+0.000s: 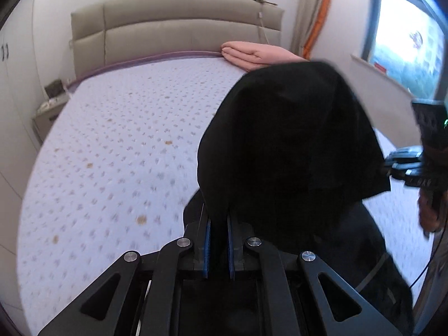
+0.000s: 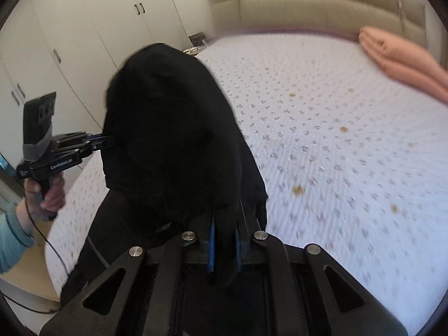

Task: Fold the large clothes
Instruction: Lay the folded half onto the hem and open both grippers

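A large black garment hangs lifted over the bed, bunched between both grippers. In the left wrist view my left gripper is shut on an edge of it, black cloth pinched between the blue pads. My right gripper bites into the garment's far side at the right edge. In the right wrist view my right gripper is shut on the black garment, cloth filling the gap between its pads. At the left, my left gripper, held by a hand, grips the cloth. The lower part trails towards the bed's near edge.
The bed has a white dotted cover. A folded pink cloth lies near the beige headboard. A nightstand stands by the far corner, white wardrobe doors line one wall, and a window is opposite.
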Demonstrator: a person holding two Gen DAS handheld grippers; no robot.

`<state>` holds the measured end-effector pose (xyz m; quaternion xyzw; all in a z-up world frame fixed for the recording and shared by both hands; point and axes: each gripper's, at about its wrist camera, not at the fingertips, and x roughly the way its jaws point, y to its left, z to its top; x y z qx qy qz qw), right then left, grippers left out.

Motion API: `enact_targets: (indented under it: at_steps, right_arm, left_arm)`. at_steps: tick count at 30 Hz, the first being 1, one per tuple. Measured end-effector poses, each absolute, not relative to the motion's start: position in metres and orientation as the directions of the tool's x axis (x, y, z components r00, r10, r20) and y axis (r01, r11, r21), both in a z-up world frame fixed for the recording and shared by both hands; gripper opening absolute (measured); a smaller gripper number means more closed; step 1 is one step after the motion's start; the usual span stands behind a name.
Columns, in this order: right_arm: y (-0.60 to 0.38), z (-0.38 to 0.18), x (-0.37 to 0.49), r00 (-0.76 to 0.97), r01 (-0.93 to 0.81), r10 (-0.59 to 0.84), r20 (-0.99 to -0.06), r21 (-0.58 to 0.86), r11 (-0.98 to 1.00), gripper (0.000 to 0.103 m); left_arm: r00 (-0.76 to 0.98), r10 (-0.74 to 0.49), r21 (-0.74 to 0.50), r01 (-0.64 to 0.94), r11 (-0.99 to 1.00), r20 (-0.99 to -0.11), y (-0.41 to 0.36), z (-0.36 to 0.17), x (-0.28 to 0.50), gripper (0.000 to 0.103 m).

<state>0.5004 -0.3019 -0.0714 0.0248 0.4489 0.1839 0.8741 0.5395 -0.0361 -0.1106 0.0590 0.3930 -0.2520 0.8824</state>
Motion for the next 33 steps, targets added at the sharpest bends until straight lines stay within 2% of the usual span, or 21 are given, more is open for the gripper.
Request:
enact_targets:
  at_steps: [5,7,13,15,17,20,21,22,25,27,29,33]
  right_arm:
    - [-0.285,-0.062,0.408,0.561,-0.286,0.262,-0.786,0.113,0.952,0.011]
    - [-0.28,-0.072,0.376,0.537,-0.28,0.237,-0.81,0.093,0.955,0.011]
    - [-0.288,-0.145,0.333,0.393,-0.162,0.122,-0.911,0.062,0.985,0.01]
    - [-0.299,-0.158,0.331,0.345,-0.107,0.119,-0.931,0.087,0.99,0.011]
    - [-0.305,-0.149,0.33,0.355,-0.066,0.135,-0.925,0.12,0.991,0.011]
    - [-0.315,-0.12,0.326,0.405,-0.035,0.183,-0.896,0.185,0.982,0.02]
    - [-0.316,-0.109,0.328,0.425,-0.023,0.199,-0.883,0.209,0.978,0.03]
    - [-0.318,-0.097,0.333,0.438,-0.013,0.224,-0.87,0.243,0.97,0.034]
    - [-0.311,-0.067,0.352,0.482,-0.01,0.281,-0.83,0.316,0.949,0.035]
    - [-0.297,-0.051,0.368,0.506,-0.024,0.3,-0.809,0.334,0.942,0.045]
    - [-0.276,-0.044,0.377,0.521,-0.036,0.305,-0.797,0.336,0.941,0.055]
    - [-0.242,-0.063,0.401,0.467,-0.054,0.294,-0.834,0.306,0.951,0.057]
  left_arm:
    - [0.595,-0.323,0.04,0.514,0.857,-0.736,-0.027,-0.118,0.446,0.009]
    - [0.561,-0.294,0.079,0.547,0.834,-0.774,-0.025,-0.133,0.413,0.009]
    - [0.353,-0.178,0.057,0.564,0.824,-0.919,0.002,-0.216,0.357,0.011]
    - [0.344,-0.172,0.037,0.525,0.851,-0.923,0.017,-0.216,0.355,0.011]
    - [0.382,-0.183,0.017,0.465,0.885,-0.906,0.033,-0.195,0.362,0.011]
    - [0.452,-0.197,0.016,0.425,0.905,-0.87,0.04,-0.157,0.378,0.012]
    - [0.465,-0.205,0.013,0.424,0.905,-0.861,0.038,-0.147,0.383,0.014]
    - [0.482,-0.22,0.007,0.426,0.905,-0.848,0.034,-0.132,0.389,0.014]
    - [0.548,-0.301,-0.026,0.453,0.891,-0.78,0.008,-0.082,0.409,0.016]
    - [0.558,-0.367,-0.069,0.482,0.873,-0.745,-0.017,-0.061,0.423,0.019]
    - [0.542,-0.408,-0.088,0.521,0.849,-0.734,-0.046,-0.055,0.441,0.021]
    - [0.446,-0.409,-0.115,0.552,0.826,-0.796,-0.082,-0.087,0.448,0.022]
